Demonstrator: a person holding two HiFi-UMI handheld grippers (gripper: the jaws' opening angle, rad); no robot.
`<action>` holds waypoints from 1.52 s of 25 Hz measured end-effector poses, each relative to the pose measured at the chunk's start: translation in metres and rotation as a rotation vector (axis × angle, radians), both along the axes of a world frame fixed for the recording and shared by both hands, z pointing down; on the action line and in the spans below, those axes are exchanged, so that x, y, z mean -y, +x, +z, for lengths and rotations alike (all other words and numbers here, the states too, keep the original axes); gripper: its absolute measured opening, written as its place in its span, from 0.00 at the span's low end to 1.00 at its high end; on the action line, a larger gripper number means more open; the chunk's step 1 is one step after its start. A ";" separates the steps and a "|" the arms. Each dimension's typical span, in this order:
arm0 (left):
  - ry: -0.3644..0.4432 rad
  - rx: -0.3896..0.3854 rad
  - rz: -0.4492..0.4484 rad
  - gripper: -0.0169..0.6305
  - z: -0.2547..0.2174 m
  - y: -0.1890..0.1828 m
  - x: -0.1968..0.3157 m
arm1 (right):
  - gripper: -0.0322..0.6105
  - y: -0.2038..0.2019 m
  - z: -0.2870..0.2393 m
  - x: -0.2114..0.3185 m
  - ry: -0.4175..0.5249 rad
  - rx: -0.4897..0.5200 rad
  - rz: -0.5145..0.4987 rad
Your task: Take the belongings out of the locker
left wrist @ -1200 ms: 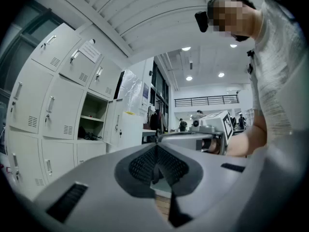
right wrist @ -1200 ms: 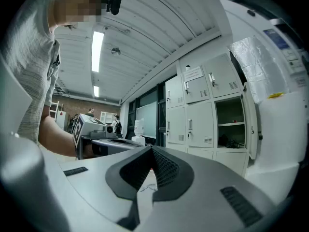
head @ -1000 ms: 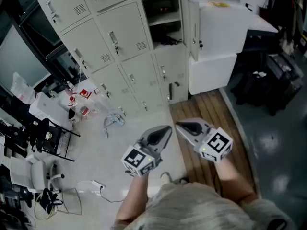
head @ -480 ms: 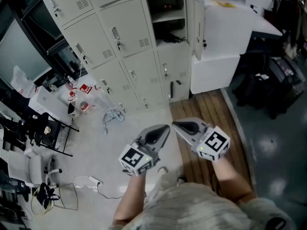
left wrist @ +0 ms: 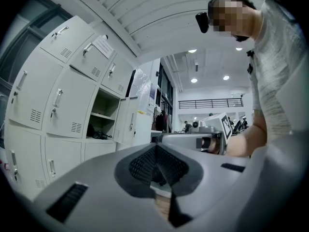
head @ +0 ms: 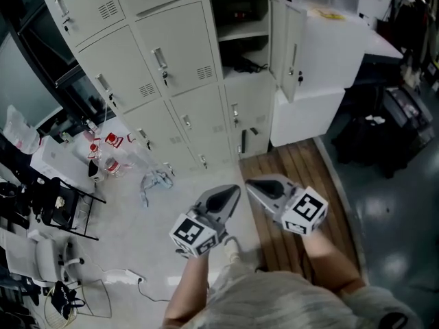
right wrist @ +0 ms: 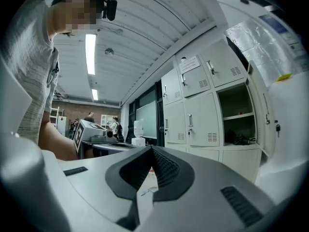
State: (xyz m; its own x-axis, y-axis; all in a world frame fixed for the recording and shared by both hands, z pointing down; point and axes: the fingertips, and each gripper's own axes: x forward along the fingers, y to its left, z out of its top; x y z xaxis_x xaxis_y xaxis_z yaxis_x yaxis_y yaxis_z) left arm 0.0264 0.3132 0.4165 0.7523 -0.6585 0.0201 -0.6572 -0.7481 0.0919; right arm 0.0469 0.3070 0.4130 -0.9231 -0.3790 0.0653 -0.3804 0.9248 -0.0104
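Note:
The open locker [head: 241,38] stands among grey locker doors, its door [head: 288,46] swung out to the right. Dark belongings [head: 248,64] lie on its lower level and a small dark item [head: 240,11] sits on the shelf above. My left gripper [head: 232,193] and right gripper [head: 255,184] are held side by side well short of the locker, both shut and empty. In the left gripper view the locker [left wrist: 104,122] with the dark belongings [left wrist: 99,135] is at the left. In the right gripper view the same locker [right wrist: 236,120] is at the right.
A white cabinet [head: 312,108] stands right of the lockers, with wooden slats [head: 302,173] on the floor before it. Plastic bags with red packs [head: 110,153] and a grey cloth [head: 154,180] lie on the floor at left. Black bags [head: 405,118] sit far right.
The view has shifted so the lockers sit a little lower and nearer. Both grippers stay shut and side by side, holding nothing.

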 end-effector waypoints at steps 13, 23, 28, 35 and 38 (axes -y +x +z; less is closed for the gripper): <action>0.013 -0.005 0.083 0.03 -0.007 -0.068 0.128 | 0.05 -0.075 -0.002 0.120 -0.011 -0.018 0.057; 0.016 -0.027 0.087 0.03 -0.008 -0.099 0.176 | 0.05 -0.105 0.001 0.163 -0.042 -0.050 0.075; -0.003 -0.032 0.097 0.03 0.002 -0.094 0.202 | 0.05 -0.103 0.009 0.191 -0.043 -0.066 0.076; -0.005 -0.011 0.090 0.03 0.000 -0.094 0.274 | 0.05 -0.102 0.010 0.268 -0.054 -0.030 0.084; 0.000 -0.003 0.092 0.03 -0.003 -0.092 0.315 | 0.05 -0.100 0.007 0.304 -0.058 -0.041 0.088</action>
State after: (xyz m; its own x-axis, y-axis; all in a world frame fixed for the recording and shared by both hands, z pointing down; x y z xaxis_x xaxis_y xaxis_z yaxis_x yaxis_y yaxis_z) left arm -0.0653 -0.0014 0.4137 0.8095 -0.5869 0.0176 -0.5857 -0.8050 0.0945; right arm -0.0533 0.0026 0.4203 -0.8824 -0.4531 0.1269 -0.4615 0.8859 -0.0459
